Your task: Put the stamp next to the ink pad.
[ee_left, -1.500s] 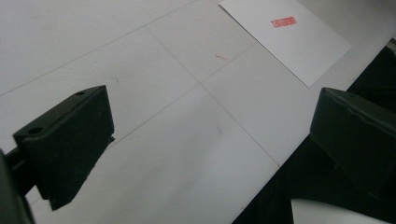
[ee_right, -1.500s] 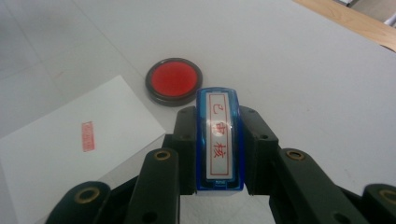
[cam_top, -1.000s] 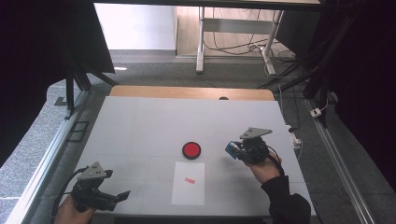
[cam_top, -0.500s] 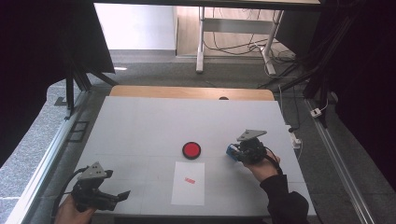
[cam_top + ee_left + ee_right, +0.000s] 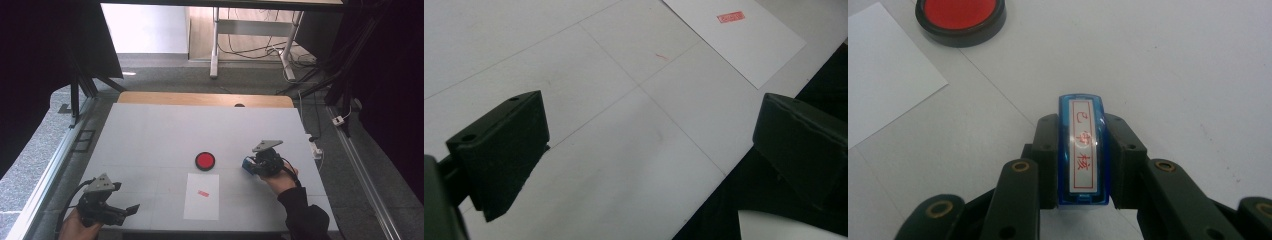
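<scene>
My right gripper (image 5: pixel 248 166) (image 5: pixel 1082 135) is shut on a blue stamp (image 5: pixel 1082 150) (image 5: pixel 247 164) whose white label bears red characters. It hovers low over the table, right of a round red ink pad (image 5: pixel 205 160) (image 5: pixel 961 17) in a black case. A white sheet of paper (image 5: pixel 202 196) (image 5: pixel 744 40) (image 5: pixel 878 90) with a small red stamp mark (image 5: pixel 203 193) (image 5: pixel 730 17) lies just in front of the pad. My left gripper (image 5: pixel 131 210) (image 5: pixel 644 145) stands open near the table's front left corner, nothing between its jaws.
The grey-white table (image 5: pixel 160 135) has a wooden strip along its far edge (image 5: pixel 200 99). Metal rails run along both sides. A desk frame and cables stand on the floor beyond.
My right gripper with the stamp has shifted slightly toward the front of the table. The left gripper has stayed still.
</scene>
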The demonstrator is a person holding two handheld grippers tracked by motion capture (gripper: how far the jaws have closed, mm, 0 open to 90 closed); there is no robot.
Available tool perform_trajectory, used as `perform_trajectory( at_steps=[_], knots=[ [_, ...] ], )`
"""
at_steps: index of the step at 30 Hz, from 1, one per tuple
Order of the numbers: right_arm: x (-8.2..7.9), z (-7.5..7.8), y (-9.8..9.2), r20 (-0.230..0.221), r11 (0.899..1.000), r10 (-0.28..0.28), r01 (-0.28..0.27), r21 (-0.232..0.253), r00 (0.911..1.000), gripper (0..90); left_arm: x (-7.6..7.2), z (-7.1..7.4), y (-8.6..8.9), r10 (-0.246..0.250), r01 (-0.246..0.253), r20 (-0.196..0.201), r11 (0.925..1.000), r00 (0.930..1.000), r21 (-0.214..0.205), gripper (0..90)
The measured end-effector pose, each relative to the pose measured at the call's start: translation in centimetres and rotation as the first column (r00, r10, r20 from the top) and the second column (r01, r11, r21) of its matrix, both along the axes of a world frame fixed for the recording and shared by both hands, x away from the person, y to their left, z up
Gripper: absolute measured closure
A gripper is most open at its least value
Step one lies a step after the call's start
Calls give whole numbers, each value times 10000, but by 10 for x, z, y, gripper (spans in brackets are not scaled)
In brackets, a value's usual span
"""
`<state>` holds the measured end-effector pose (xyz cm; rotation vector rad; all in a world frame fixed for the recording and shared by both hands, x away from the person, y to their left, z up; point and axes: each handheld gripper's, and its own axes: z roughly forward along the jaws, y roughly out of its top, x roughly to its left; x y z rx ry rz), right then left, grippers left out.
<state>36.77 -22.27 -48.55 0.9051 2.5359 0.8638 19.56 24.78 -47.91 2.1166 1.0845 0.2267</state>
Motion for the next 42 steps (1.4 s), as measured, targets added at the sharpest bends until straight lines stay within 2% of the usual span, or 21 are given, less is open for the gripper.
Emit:
perform_trajectory(
  at_steps=[6, 14, 19, 24, 35, 42],
  knots=[
    [1, 0, -1, -88, 9997, -158, 160, 201, 9998, 656, 0, 0, 0, -13, 13, -22, 10000, 10000, -20, 18],
    [-1, 5, -2, 103, 9983, -378, 373, 448, 9992, 564, 0, 0, 0, 2, -2, -14, 10000, 10000, -30, 18],
    [-3, 13, -4, 218, 9956, -514, 495, 792, 9984, 490, 0, 0, 1, 7, -7, -17, 10000, 10000, -66, 18],
    [-7, 18, -2, 162, 9927, -501, 480, 1108, 9986, 425, 0, 0, 1, 27, -27, -15, 9999, 10000, -105, 18],
    [-17, 24, 7, 263, 9913, -389, 352, 1265, 9989, 307, 0, 0, 2, 32, -32, -13, 9999, 10000, -133, 18],
    [-22, 27, 9, 52, 9849, -380, 366, 1694, 9993, 215, 0, 0, 2, 9, -9, -22, 9999, 10000, -159, 18]
  ],
)
